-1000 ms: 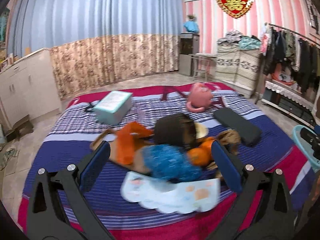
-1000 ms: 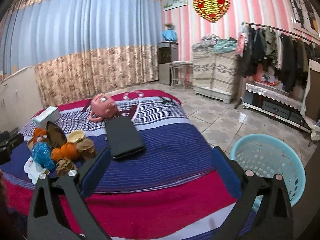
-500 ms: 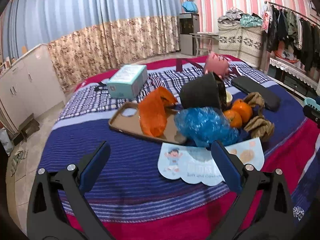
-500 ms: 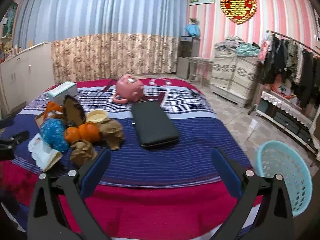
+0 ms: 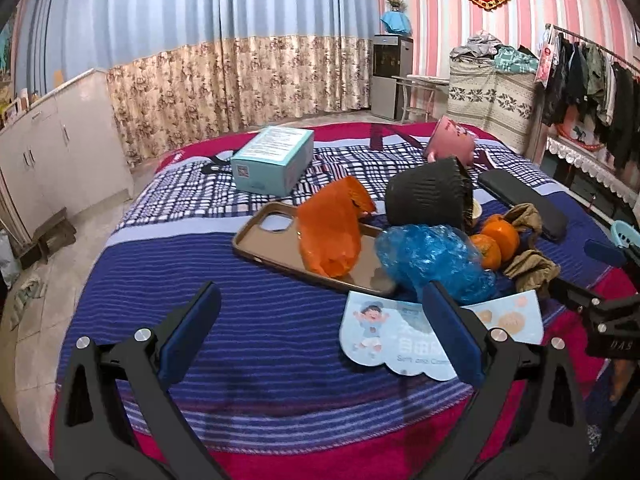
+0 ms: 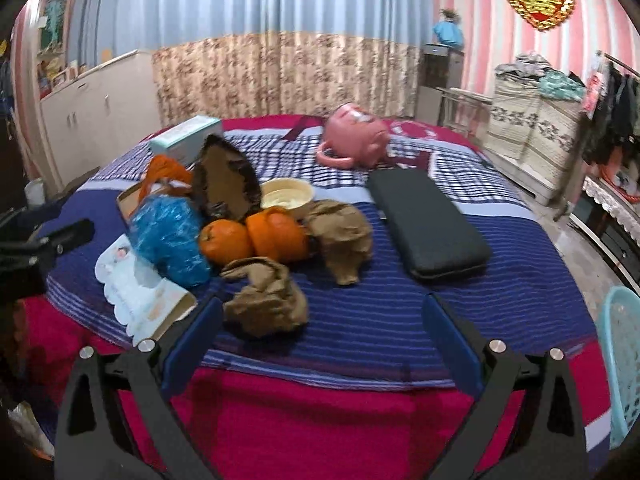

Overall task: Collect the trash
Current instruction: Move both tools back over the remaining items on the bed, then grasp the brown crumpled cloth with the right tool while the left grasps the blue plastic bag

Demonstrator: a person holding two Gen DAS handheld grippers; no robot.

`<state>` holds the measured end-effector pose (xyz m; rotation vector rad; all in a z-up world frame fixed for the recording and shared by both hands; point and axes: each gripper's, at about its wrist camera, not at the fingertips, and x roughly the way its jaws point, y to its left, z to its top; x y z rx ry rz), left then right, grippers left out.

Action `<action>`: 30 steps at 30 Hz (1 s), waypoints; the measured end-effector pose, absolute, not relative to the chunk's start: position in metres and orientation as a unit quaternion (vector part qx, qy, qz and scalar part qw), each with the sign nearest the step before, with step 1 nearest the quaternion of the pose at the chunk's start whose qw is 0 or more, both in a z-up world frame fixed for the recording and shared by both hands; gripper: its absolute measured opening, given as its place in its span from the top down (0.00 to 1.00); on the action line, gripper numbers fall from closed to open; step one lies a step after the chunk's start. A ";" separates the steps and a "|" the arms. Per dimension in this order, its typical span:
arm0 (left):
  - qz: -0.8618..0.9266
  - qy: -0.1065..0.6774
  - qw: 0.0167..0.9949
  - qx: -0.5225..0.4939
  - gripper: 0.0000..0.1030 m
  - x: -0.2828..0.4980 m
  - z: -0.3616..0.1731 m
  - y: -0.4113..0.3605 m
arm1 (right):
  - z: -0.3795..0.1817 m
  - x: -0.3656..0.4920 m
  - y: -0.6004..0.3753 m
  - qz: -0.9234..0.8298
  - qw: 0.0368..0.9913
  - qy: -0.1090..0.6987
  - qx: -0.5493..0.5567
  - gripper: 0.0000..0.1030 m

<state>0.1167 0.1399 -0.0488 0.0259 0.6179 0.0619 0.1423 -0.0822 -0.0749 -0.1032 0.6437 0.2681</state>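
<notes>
— While the right claw point(image 6: 320, 336) is closing with nothing in it, where's the brown paper wad point(image 6: 266, 300)?
— Just past its left finger, lying sideways. The left claw point(image 5: 320, 332) is spread wide, empty.

Laundry basket point(image 6: 622, 364) cut off rightward

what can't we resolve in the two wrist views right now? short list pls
- Light blue basket: cut off by the right edge in the right wrist view; its inside is not visible.
- Printed card: partly covered by the left gripper's finger in the left wrist view; its text is only partly readable.
- Cream bowl: almost wholly hidden behind the black pot in the left wrist view.
- Teal box: label too small to read in the right wrist view.
</notes>
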 end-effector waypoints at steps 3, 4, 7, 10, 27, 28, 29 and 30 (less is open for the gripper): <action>0.031 0.308 0.950 0.037 0.05 0.119 -0.049 0.136 | -0.083 0.151 -0.071 0.166 0.924 0.340 -0.053 0.46; 0.030 0.307 0.950 0.044 0.05 0.121 -0.050 0.135 | -0.086 0.154 -0.070 0.180 0.918 0.349 -0.050 0.51; 0.022 0.303 0.951 0.052 0.05 0.122 -0.048 0.126 | -0.084 0.154 -0.067 0.197 0.917 0.343 -0.047 0.55; 0.004 0.304 0.952 0.049 0.05 0.123 -0.047 0.117 | -0.075 0.148 -0.077 0.188 0.925 0.326 -0.046 0.55; -0.056 0.372 0.926 0.029 0.61 0.175 -0.070 0.068 | -0.054 0.144 -0.170 0.092 0.947 0.307 -0.004 0.62; -0.055 0.369 0.927 0.032 0.65 0.174 -0.067 0.068 | -0.054 0.143 -0.172 0.090 0.948 0.306 -0.006 0.63; -0.051 0.363 0.930 0.037 0.70 0.171 -0.063 0.068 | -0.054 0.143 -0.173 0.089 0.948 0.304 -0.006 0.64; -0.048 0.358 0.932 0.038 0.72 0.169 -0.059 0.068 | -0.053 0.142 -0.175 0.090 0.949 0.303 -0.005 0.69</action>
